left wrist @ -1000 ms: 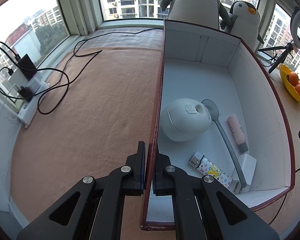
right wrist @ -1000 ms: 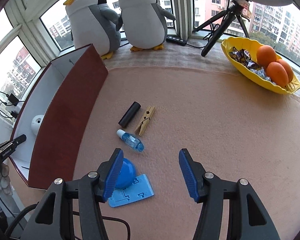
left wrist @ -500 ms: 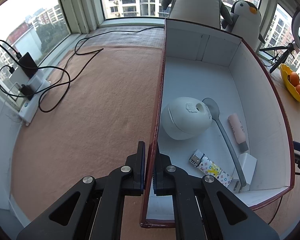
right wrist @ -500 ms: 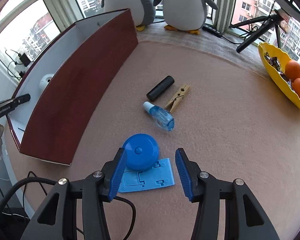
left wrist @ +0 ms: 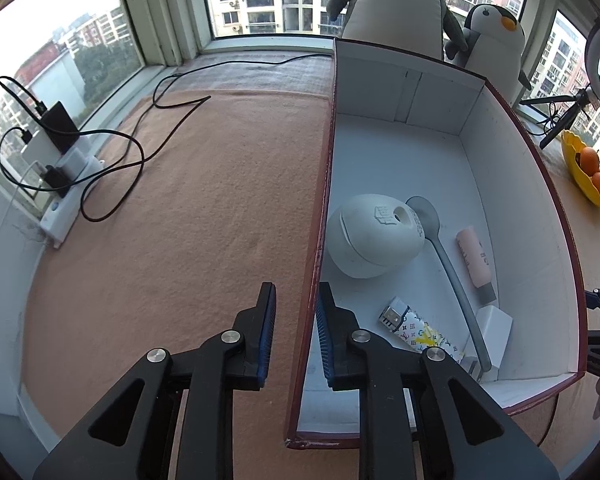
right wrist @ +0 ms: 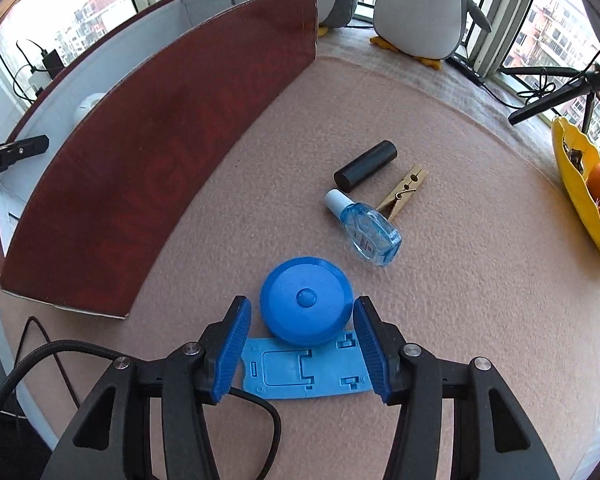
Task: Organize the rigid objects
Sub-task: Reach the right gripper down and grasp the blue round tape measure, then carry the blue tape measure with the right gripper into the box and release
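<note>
Since the earlier frame the left tongs (left wrist: 296,328) have parted off the box (left wrist: 314,264) wall; right tongs (right wrist: 302,340), spread, have dropped to straddle the blue disc (right wrist: 306,299) — low centre, on the bench (right wrist: 460,280).

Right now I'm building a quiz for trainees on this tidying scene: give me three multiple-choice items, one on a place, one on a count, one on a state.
1. Where does the grey spoon lie?
A. inside the box
B. on the carpet
C. in the yellow dish

2. How many loose things lie on the carpet beside the box?
A. two
B. five
C. eight

3. How stands the right claw?
A. clamped on the bottle
B. open around the blue disc
C. shut and empty

Key: 1 A, it rests on the white floor by the white dome; 2 B, disc, blue plate, bottle, peg, black cylinder; 3 B, gaps show beside both pads.
</note>
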A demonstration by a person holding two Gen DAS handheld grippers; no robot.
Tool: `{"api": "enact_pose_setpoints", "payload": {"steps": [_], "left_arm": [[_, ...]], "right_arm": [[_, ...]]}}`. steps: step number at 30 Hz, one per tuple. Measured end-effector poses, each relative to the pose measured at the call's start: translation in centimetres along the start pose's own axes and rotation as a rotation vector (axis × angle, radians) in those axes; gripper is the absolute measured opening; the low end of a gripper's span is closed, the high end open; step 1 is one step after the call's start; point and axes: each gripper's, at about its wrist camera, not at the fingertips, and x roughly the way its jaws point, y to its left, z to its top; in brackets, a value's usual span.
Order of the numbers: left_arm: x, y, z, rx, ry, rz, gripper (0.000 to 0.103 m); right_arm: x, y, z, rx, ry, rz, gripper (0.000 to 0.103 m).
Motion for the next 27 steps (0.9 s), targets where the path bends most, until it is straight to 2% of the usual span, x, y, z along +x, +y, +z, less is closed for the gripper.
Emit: {"api": "enact_pose_setpoints", "payload": {"steps": [16, 27], "left_arm": [[0.0, 0.0, 0.0, -0.007, 0.002, -0.007, 0.019], [0.1, 0.0, 0.0, -0.007, 0.004, -0.015, 0.019]], "right_arm": [[0.6, 0.6, -0.5, -0.029, 0.013, -0.026, 0.046], [-2.0, -0.5, -0.3, 0.037, -0.066, -0.026, 0.045]]}}
